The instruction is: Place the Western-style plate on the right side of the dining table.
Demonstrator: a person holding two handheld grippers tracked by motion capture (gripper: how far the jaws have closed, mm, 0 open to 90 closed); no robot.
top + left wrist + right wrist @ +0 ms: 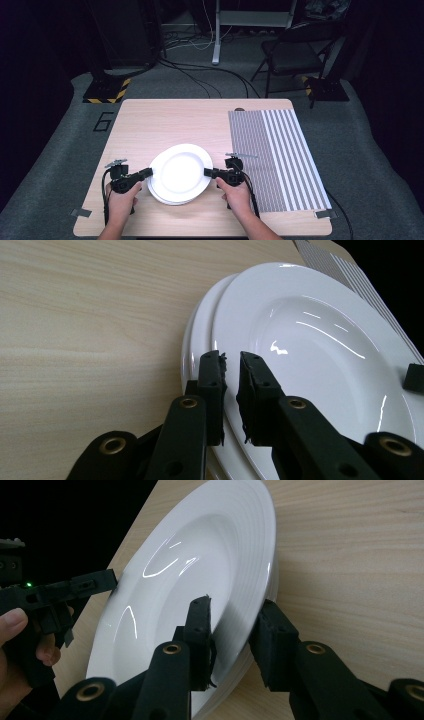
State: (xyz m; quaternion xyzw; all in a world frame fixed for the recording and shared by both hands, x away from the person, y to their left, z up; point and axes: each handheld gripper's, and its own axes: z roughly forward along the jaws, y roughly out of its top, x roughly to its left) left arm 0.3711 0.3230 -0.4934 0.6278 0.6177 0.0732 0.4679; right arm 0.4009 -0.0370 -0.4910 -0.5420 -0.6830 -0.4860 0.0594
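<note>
A stack of white plates sits near the table's front middle. The top plate (181, 171) lies shifted up and to the right of the lower plate (167, 196). My left gripper (149, 172) is shut on the top plate's left rim; in the left gripper view the rim (220, 325) runs down between the nearly closed jaws of the left gripper (231, 375), and the lower plate (194, 340) peeks out to the left. My right gripper (207, 172) is shut on the right rim, with the right gripper (235, 625) straddling the top plate (200, 555).
A grey and white striped placemat (280, 155) covers the right part of the wooden table (165, 120). A folding chair (295, 50) and cables stand on the floor beyond the far edge. Bare wood lies left of and behind the plates.
</note>
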